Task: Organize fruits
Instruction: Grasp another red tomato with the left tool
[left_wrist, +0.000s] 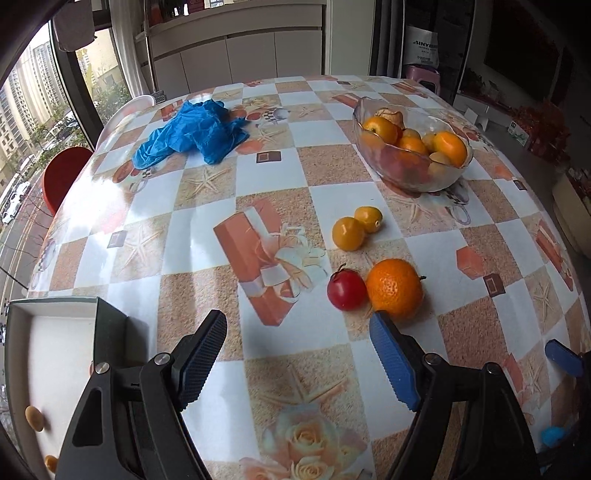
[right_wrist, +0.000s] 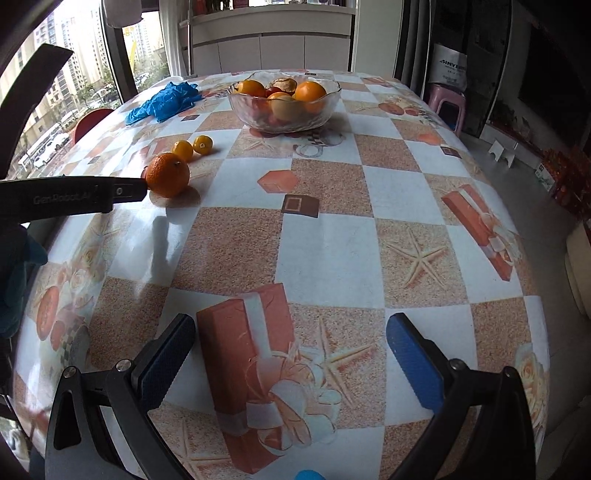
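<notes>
A glass bowl (left_wrist: 448, 179) (right_wrist: 284, 122) holding several orange and yellow fruits stands at the far side of the table. Loose on the tablecloth lie an orange (left_wrist: 394, 288) (right_wrist: 168, 174), a small red fruit (left_wrist: 346, 291) touching its left side, and two small yellow fruits (left_wrist: 348, 233) (right_wrist: 183, 150) behind them. My left gripper (left_wrist: 299, 325) is open and empty, just short of the orange and red fruit; its arm (right_wrist: 74, 195) shows in the right wrist view. My right gripper (right_wrist: 291, 339) is open and empty over bare tablecloth, far from the fruit.
A crumpled blue glove (left_wrist: 192, 133) (right_wrist: 162, 101) lies at the far left of the table. A white box (left_wrist: 55, 354) with small yellowish pieces sits at the near left edge. A red chair (left_wrist: 62, 177) stands beyond the left edge, a pink stool (right_wrist: 445, 101) at far right.
</notes>
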